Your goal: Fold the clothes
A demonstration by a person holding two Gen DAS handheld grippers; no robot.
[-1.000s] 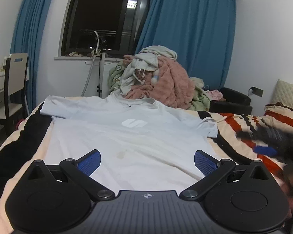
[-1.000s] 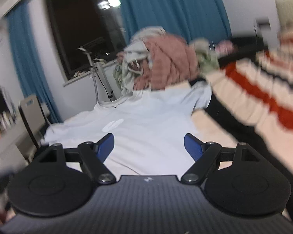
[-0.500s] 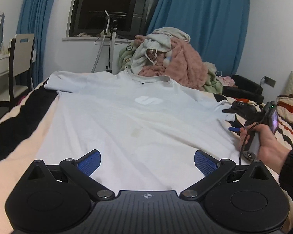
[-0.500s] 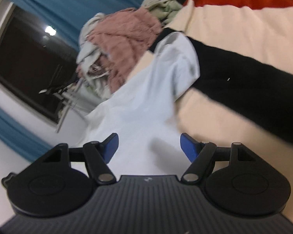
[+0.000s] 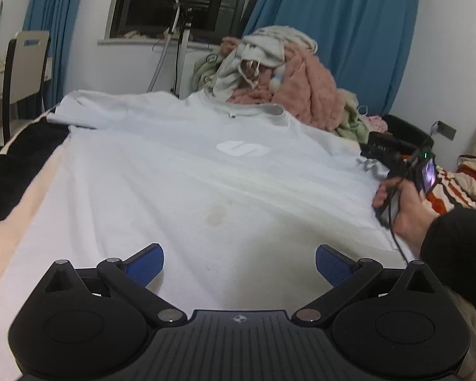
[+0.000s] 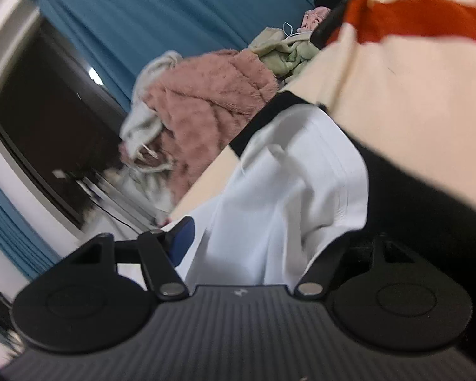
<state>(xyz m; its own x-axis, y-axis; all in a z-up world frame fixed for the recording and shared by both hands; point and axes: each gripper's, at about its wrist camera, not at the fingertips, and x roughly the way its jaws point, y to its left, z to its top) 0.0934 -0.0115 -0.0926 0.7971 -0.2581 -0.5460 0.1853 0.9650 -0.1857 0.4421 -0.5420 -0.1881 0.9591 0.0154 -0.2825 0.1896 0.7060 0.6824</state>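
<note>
Our left gripper hangs released above the white T-shirt, near its white S-shaped chest logo; our right gripper, spread wide, straddles its sleeve.

1. Your left wrist view sits low at the white T-shirt's hem, facing up its length toward the window.
2. Your right wrist view is rolled, close over the sleeve.
3. Both views share the pink clothes pile.
</note>
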